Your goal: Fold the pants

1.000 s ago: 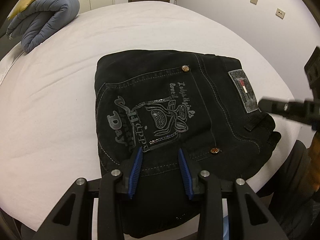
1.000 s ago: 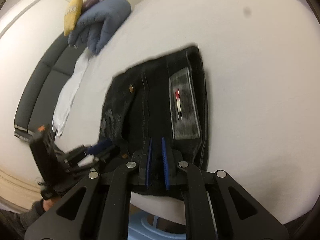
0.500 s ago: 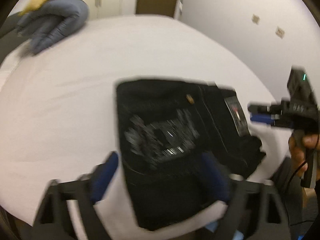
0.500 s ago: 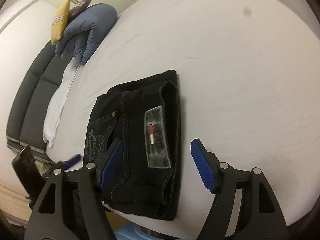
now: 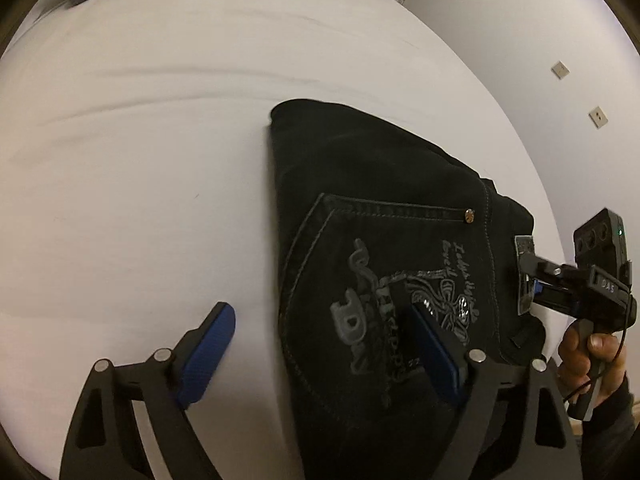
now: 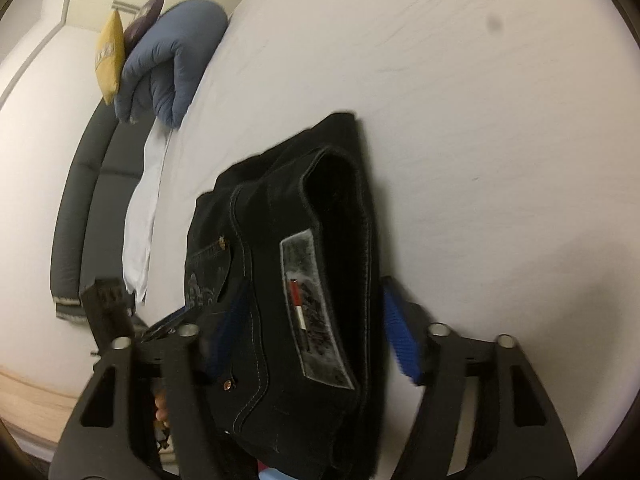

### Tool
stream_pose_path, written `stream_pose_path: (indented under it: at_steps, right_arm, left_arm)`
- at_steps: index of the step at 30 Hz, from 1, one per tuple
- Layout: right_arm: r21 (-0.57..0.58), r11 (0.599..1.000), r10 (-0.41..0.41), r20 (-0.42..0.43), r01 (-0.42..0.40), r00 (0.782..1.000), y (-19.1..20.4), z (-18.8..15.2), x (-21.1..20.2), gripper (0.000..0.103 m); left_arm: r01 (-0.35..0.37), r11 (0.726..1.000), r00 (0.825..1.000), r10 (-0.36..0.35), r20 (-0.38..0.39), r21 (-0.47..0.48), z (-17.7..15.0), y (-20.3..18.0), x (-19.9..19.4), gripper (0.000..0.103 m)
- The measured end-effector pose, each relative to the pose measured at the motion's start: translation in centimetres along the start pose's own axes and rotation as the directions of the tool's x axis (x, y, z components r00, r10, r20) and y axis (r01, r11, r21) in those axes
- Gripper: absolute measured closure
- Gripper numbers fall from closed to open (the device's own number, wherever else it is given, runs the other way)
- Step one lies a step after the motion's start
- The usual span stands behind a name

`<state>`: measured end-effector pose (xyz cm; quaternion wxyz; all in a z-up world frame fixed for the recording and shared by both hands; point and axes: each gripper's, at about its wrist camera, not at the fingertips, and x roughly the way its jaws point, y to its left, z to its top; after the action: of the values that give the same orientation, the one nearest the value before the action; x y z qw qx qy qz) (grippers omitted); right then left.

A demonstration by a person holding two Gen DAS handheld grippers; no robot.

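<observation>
**A:** So where are the black jeans (image 5: 384, 248) sitting? Folded into a compact stack on the white bed sheet (image 5: 140, 160), right at its near edge, back pocket with the silver print facing up.

**B:** Yep, and the leather waistband patch (image 6: 316, 312) shows on top too. The left gripper (image 5: 320, 352) is spread wide, one blue pad over the bare sheet, the other above the pocket print, clamping nothing.

**A:** Right gripper (image 6: 316, 336)?

**B:** Also gaping, its pads straddling the waistband end of the stack. Blue duvet (image 6: 172, 64) and a yellow pillow (image 6: 108, 56) sit at the far edge.
</observation>
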<state>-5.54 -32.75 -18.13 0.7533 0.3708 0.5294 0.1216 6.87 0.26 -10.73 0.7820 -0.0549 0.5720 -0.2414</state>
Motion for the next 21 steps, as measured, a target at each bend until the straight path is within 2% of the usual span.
stream_pose_path:
  at_steps: [2, 6, 8, 10, 15, 21]
  right_arm:
    - [-0.017, 1.000, -0.027, -0.015, 0.027, 1.000, 0.1, 0.1, 0.6, 0.067]
    - [-0.041, 0.998, -0.047, -0.009, 0.047, 0.999, 0.6, 0.0, 0.9, 0.080]
    - [-0.081, 0.994, -0.074, 0.007, 0.074, 0.997, 1.7, -0.2, 0.7, 0.084]
    - [-0.144, 0.983, -0.113, 0.035, 0.117, 0.993, 3.5, -0.5, 0.2, 0.087]
    - [-0.213, 0.972, -0.084, 0.092, 0.102, 0.992, 6.8, 0.0, -2.4, 0.089]
    - [-0.235, 0.968, -0.054, 0.147, 0.088, 0.988, 8.3, 4.2, -4.5, 0.089]
  left_arm:
    - [0.040, 0.999, 0.999, -0.040, -0.018, 0.000, 0.0, -0.4, 0.2, 0.042]
    - [0.040, 0.999, 0.998, -0.040, -0.045, 0.001, 0.5, -0.8, 0.7, 0.054]
    - [0.044, 0.999, 0.998, -0.044, -0.043, 0.005, 0.7, -1.1, 0.5, 0.071]
    - [0.051, 0.999, 0.998, -0.051, -0.033, 0.014, 1.0, -1.6, -0.1, 0.080]
    - [0.049, 0.998, 0.999, -0.050, 0.019, 0.046, 2.2, -2.8, -2.5, 0.083]
    - [0.042, 0.995, 0.991, -0.053, 0.120, 0.090, 7.0, -4.3, -4.5, 0.083]
